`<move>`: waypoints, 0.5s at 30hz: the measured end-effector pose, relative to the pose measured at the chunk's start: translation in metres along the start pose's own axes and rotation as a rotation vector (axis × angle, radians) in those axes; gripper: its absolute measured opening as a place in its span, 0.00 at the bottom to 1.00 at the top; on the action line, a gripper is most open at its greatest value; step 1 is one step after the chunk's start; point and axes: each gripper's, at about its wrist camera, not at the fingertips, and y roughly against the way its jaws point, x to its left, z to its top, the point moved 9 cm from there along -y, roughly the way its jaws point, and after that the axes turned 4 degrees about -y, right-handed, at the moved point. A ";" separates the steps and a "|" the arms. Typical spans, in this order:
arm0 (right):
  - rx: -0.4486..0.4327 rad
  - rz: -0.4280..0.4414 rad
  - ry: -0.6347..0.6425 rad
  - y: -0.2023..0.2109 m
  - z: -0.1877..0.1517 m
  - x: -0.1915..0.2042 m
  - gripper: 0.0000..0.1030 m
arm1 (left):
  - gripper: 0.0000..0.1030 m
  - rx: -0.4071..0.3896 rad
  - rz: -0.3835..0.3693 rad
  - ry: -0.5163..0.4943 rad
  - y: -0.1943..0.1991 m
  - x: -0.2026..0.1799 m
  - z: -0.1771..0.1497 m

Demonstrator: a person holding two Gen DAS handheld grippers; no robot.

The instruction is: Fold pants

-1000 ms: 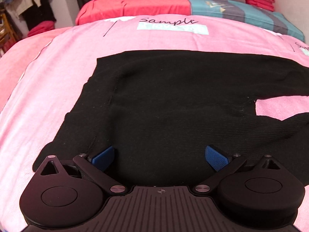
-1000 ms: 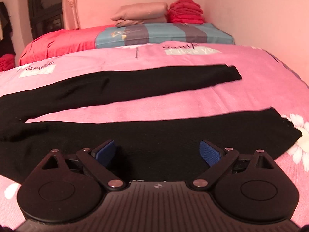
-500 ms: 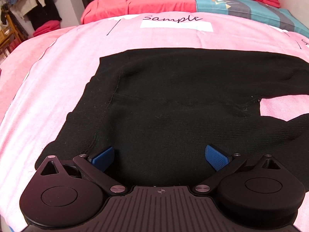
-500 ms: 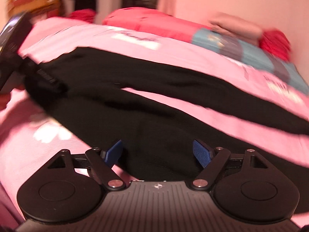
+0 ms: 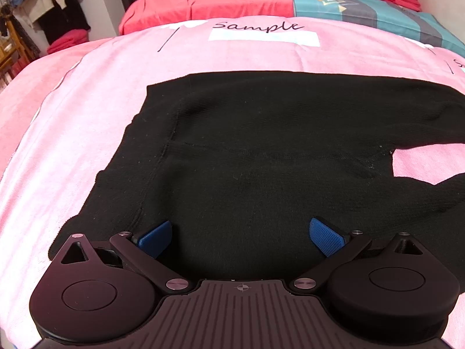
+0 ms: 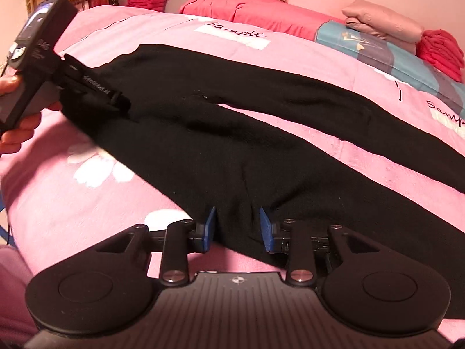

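Note:
Black knit pants (image 5: 261, 151) lie flat on the pink bedspread (image 5: 87, 93), waist to the left and both legs running right. My left gripper (image 5: 241, 229) hovers open over the near waist corner, its blue pads (image 5: 154, 237) wide apart above the fabric. In the right wrist view a hand holds that left gripper (image 6: 123, 106) at the waist of the pants (image 6: 232, 133). My right gripper (image 6: 238, 226) is at the near edge of the near leg. Its jaws are closing, and a bunched ridge of black fabric fills the gap, touching both pads (image 6: 210, 226).
A red pillow (image 5: 209, 3) and a striped blue-grey pillow (image 5: 363, 8) lie at the head of the bed, with folded beige and red clothes (image 6: 386, 26) stacked on them. Hanging clothes and wooden furniture (image 5: 17, 29) stand past the bed's left side.
My right gripper swung left along the near leg and rolled, and its jaws narrowed from wide open onto the leg's fabric. The left gripper stayed over the waist, still open.

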 end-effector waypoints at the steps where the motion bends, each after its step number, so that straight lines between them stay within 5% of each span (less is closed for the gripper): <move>1: -0.003 0.001 -0.003 0.002 0.002 -0.002 0.37 | 1.00 0.001 0.002 -0.001 0.000 0.000 0.000; 7: -0.078 -0.047 -0.096 0.002 0.014 -0.022 0.62 | 1.00 0.010 0.004 -0.001 0.001 0.000 0.000; 12: -0.051 -0.051 -0.092 0.002 0.001 -0.027 0.63 | 1.00 0.019 -0.025 0.019 0.012 0.004 -0.003; 15: -0.101 -0.072 -0.182 0.023 -0.002 -0.052 0.67 | 1.00 0.030 -0.127 0.046 0.035 0.012 -0.013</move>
